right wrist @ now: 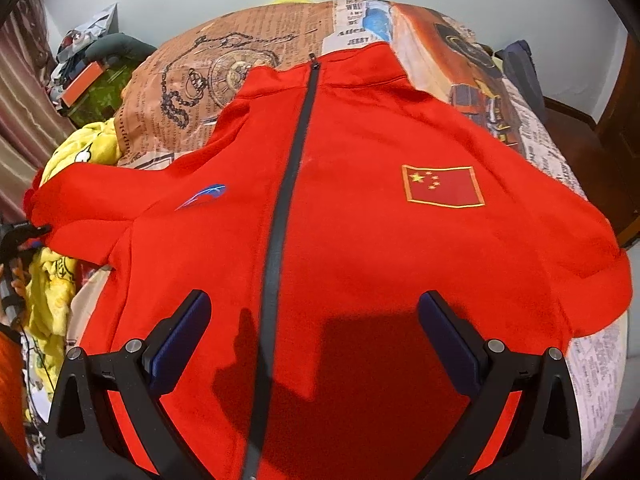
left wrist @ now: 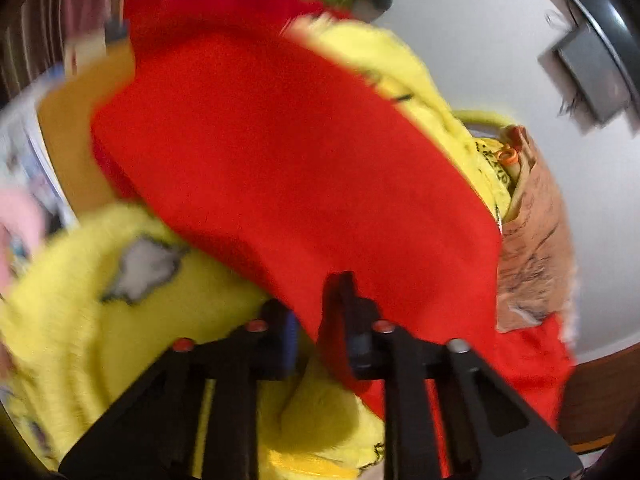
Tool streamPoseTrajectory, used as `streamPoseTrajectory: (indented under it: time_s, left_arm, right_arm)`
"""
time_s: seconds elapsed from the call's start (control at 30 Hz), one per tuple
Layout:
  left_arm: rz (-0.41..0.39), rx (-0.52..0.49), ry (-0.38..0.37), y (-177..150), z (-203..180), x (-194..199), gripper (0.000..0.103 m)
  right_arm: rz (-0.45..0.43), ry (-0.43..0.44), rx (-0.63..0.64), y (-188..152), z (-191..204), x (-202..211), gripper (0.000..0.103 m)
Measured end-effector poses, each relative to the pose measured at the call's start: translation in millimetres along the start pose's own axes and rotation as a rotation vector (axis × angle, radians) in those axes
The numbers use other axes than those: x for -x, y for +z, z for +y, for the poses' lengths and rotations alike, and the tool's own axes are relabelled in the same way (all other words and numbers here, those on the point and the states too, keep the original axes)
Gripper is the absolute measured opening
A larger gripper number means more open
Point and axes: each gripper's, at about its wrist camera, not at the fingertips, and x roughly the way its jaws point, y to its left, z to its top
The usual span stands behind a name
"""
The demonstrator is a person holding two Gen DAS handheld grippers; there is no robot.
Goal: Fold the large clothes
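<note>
A red zip-front jacket [right wrist: 360, 240] with a dark zipper lies spread front-up on a bed covered in a newspaper-print sheet [right wrist: 224, 92], a crumpled yellow fleece blanket [left wrist: 120, 320] bunched beside its sleeve. The left tongs [left wrist: 320, 320] are pinched on the red sleeve's edge; the right tongs [right wrist: 314, 320] hover wide apart, empty, above the hem. A yellow-starred red flag patch [right wrist: 442, 186] and blue logo [right wrist: 204, 195] mark the chest; the sheet's print is mostly too small to read.
</note>
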Motion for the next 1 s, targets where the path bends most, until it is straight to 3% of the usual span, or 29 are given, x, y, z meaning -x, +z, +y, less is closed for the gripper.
streamPoseTrajectory:
  time_s: [0.1,0.17,0.37,0.5,0.63,0.77,0.9,1.0]
  left_arm:
    - [-0.103,-0.155,0.090,3,-40,28,0.008]
    - [-0.179,-0.254,0.100,4,-69,51,0.006]
    - [-0.279,-0.462,-0.032,-5,-170,104,0.002]
    - [-0.291,-0.612,-0.128,-41,-242,118,0.002]
    - [-0.256,-0.760,-0.229,-102,-308,119,0.002]
    - [-0.186,-0.920,-0.283,-173,-358,101,0.002]
    - [-0.025,-1.056,-0.293,-254,-390,62,0.002]
    - [0.084,-1.120,-0.275,-303,-392,41,0.002]
  right_arm:
    - [-0.012,-0.010,-0.008,1,-7,6,0.103]
    - [-0.022,-0.010,-0.017,1,-11,11,0.103]
    - [-0.067,-0.006,-0.036,4,-27,31,0.103]
    - [-0.090,-0.002,-0.046,3,-38,43,0.103]
    - [-0.111,-0.013,-0.043,-1,-50,55,0.103]
    - [-0.110,-0.029,-0.043,-7,-66,60,0.103]
    - [-0.098,-0.036,-0.050,-14,-81,61,0.103]
    - [-0.088,-0.047,-0.044,-22,-89,61,0.103]
